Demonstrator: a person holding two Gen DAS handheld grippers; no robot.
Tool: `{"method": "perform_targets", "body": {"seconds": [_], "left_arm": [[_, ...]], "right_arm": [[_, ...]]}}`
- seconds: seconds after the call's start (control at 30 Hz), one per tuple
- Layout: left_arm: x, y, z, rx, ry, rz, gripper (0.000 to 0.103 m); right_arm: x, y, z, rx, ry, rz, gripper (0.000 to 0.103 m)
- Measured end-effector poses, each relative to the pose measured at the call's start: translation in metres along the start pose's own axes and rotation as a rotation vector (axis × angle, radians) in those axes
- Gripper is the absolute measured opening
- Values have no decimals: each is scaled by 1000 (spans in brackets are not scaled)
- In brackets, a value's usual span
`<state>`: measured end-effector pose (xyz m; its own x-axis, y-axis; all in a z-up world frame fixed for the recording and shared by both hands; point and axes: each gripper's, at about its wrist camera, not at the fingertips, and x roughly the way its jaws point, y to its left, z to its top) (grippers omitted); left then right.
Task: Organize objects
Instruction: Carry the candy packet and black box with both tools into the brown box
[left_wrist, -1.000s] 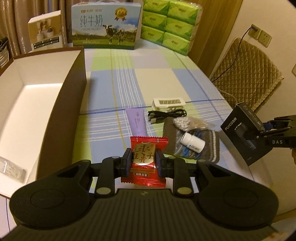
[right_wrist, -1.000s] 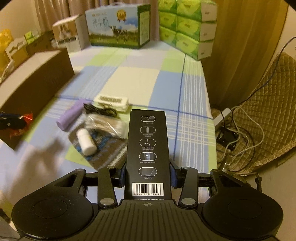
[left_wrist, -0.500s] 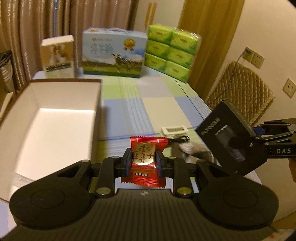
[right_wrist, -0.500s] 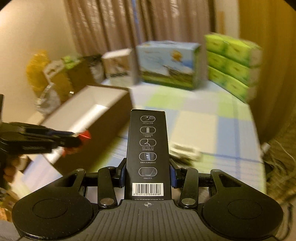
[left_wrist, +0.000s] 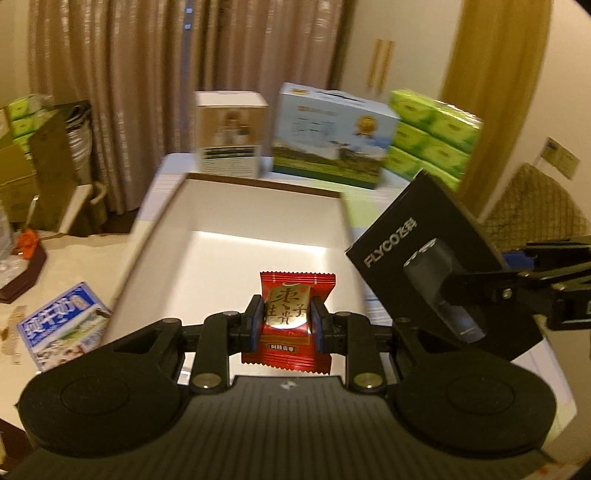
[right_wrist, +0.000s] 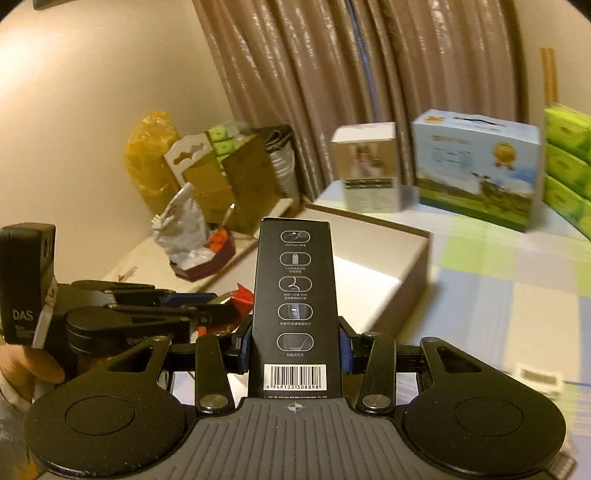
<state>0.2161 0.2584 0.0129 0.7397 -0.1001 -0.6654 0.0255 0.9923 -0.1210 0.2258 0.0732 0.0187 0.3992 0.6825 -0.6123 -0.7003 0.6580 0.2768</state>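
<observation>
Left wrist: our left gripper (left_wrist: 286, 324) pinches red candy packet (left_wrist: 291, 321) over open box (left_wrist: 236, 254); right gripper (right_wrist: 295, 345) clamps black shaver box (right_wrist: 294, 314).

Both grippers have swung left from the item cluster on the checked cloth to the open cardboard box (left_wrist: 236, 236). The red candy packet (left_wrist: 290, 319) now hangs above its white interior (previously above the cloth), the black shaver box (left_wrist: 417, 251) alongside.
</observation>
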Motion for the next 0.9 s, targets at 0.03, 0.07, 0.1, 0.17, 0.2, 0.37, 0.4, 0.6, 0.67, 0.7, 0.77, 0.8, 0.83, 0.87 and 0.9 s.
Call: {"method": "perform_targets", "body": {"seconds": [0.03,0.07,0.1,0.17,0.2,0.37,0.4,0.6,0.67,0.7,0.77,0.8,0.83,0.87,0.9], "left_arm": [[0,8,1,-1,0,11,22],[2,16,2,-4,2,18,22],[4,25,3,-10,6,24,22],[9,37,4,-14,14,35,22],[13,43,5,-15,22,41,22],[32,66,6,-27,61,41,22],[37,68,7,-29,68,39,22],[68,77,11,-32,120,21,22],[77,78,12,-27,136,18,22],[82,79,12,-24,144,14,22],[92,80,13,-23,162,10,22],[96,80,12,-20,169,8,22],[99,80,12,-18,176,5,22],[103,80,11,-16,184,2,22],[107,80,11,-15,192,0,22]], "right_arm": [[8,4,2,1,3,-3,40],[16,7,4,1,7,-8,40],[23,9,5,3,11,-17,40],[40,12,8,8,26,-32,40],[49,11,9,12,36,-44,40],[83,8,13,30,88,-104,40],[90,7,14,33,96,-120,40],[133,-8,12,49,163,-245,40],[143,-13,9,46,176,-280,40],[148,-16,8,47,184,-290,40],[155,-20,6,46,195,-305,40],[159,-21,5,43,201,-317,40],[162,-23,4,38,204,-328,40],[165,-24,3,30,204,-338,40],[169,-25,1,18,209,-353,40]]}}
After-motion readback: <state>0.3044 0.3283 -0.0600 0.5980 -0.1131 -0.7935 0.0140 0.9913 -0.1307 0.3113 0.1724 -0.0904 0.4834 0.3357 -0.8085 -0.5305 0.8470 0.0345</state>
